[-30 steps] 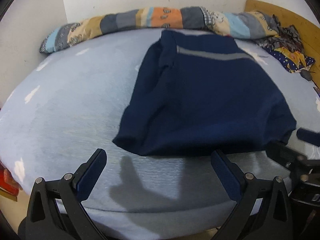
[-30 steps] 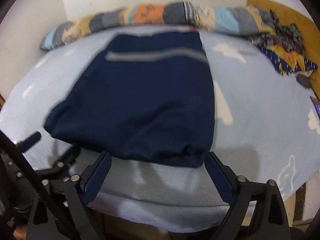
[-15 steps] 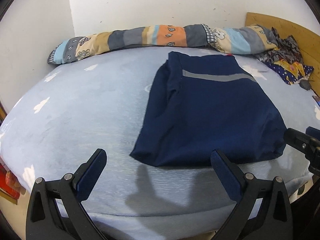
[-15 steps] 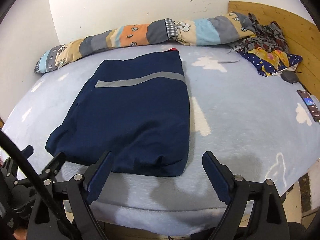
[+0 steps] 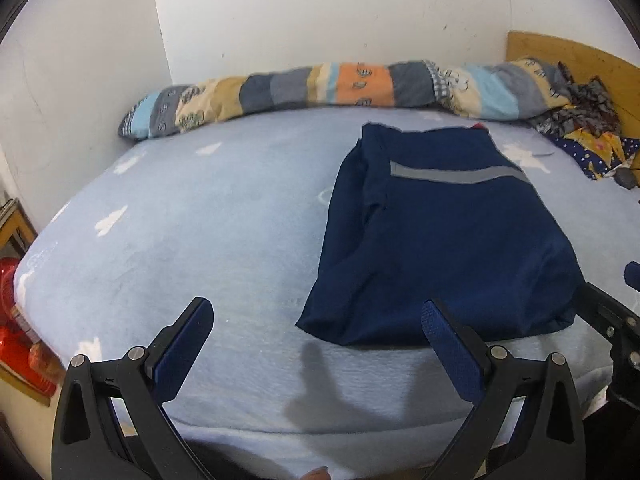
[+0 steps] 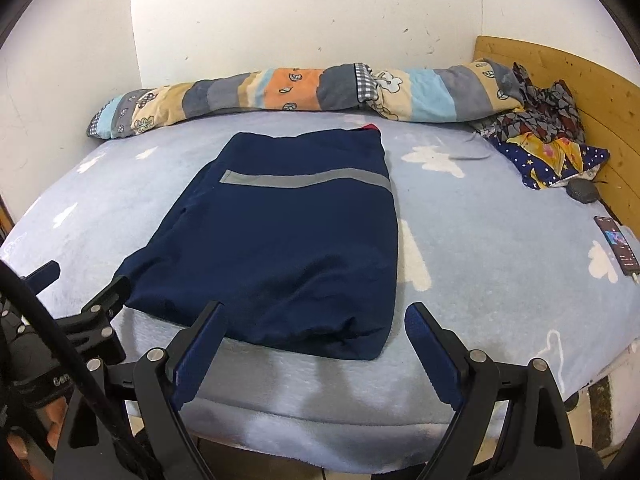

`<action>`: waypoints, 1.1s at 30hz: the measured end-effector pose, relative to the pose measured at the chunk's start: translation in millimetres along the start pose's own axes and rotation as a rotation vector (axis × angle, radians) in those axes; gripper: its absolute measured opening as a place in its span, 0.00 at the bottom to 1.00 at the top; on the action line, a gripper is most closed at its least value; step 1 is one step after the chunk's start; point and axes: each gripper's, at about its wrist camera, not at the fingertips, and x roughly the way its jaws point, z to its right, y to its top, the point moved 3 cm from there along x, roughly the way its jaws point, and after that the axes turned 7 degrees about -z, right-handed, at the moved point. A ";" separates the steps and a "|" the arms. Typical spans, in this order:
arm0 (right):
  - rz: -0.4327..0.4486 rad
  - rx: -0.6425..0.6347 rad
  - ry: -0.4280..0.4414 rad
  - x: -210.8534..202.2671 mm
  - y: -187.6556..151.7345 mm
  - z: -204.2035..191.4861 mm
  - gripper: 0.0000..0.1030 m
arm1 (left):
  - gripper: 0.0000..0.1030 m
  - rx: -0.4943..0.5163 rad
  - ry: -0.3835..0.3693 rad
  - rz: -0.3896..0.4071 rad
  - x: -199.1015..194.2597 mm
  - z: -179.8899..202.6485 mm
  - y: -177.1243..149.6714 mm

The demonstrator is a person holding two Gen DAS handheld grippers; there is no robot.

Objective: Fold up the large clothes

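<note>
**Between folds, both grippers empty**

The left gripper (image 5: 316, 328) hung over the near edge of the bed (image 5: 168, 216), jaws spread wide, empty. To its right the navy garment (image 6: 288, 240) lay flat as a lengthwise rectangle, grey stripe (image 6: 304, 178) toward the patchwork quilt (image 6: 280, 88). The right gripper (image 6: 314, 332) hovered at the hem, equally wide, gripping nothing. Probably the crosswise fold came next: each gripper would need a near corner, then carry the hem toward the stripe.
</note>
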 end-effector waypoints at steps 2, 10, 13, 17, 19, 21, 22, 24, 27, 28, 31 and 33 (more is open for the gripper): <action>0.005 0.001 0.007 -1.3 0.3 0.1 0.91 | 1.00 -0.013 -0.021 -0.002 -2.7 -4.1 5.2; 0.002 -0.003 0.044 -0.8 3.2 -4.0 0.91 | 1.00 -0.004 0.155 0.049 -10.6 -23.8 21.7; 0.007 -0.012 0.052 0.0 4.5 -7.8 0.91 | 1.00 -0.001 0.167 -0.032 -0.1 -25.6 21.1; 0.001 -0.018 0.063 3.7 5.1 -11.6 0.91 | 1.00 -0.025 0.128 -0.055 4.0 -29.4 20.8; -0.001 -0.019 0.065 5.2 5.6 -13.0 0.91 | 1.00 -0.030 0.126 -0.056 4.5 -31.0 20.3; 0.000 -0.021 0.067 5.3 6.0 -13.3 0.91 | 1.00 -0.029 0.132 -0.056 4.3 -30.7 20.1; 0.002 -0.021 0.065 4.7 5.6 -13.7 0.91 | 1.00 -0.025 0.133 -0.056 4.4 -30.1 19.9; 0.003 -0.023 0.065 4.0 5.1 -14.6 0.91 | 1.00 -0.016 0.126 -0.057 4.5 -29.0 20.0; 0.006 -0.025 0.063 3.1 4.7 -14.8 0.91 | 1.00 -0.008 0.129 -0.055 4.8 -27.8 20.7; 0.006 -0.026 0.062 3.1 4.6 -14.9 0.91 | 1.00 -0.010 0.129 -0.055 5.0 -27.7 20.7; 0.006 -0.026 0.063 2.7 4.1 -14.9 0.91 | 1.00 -0.013 0.125 -0.058 5.1 -28.4 21.0; 0.005 -0.029 0.063 2.3 4.1 -15.5 0.91 | 1.00 -0.013 0.127 -0.056 5.6 -28.2 21.1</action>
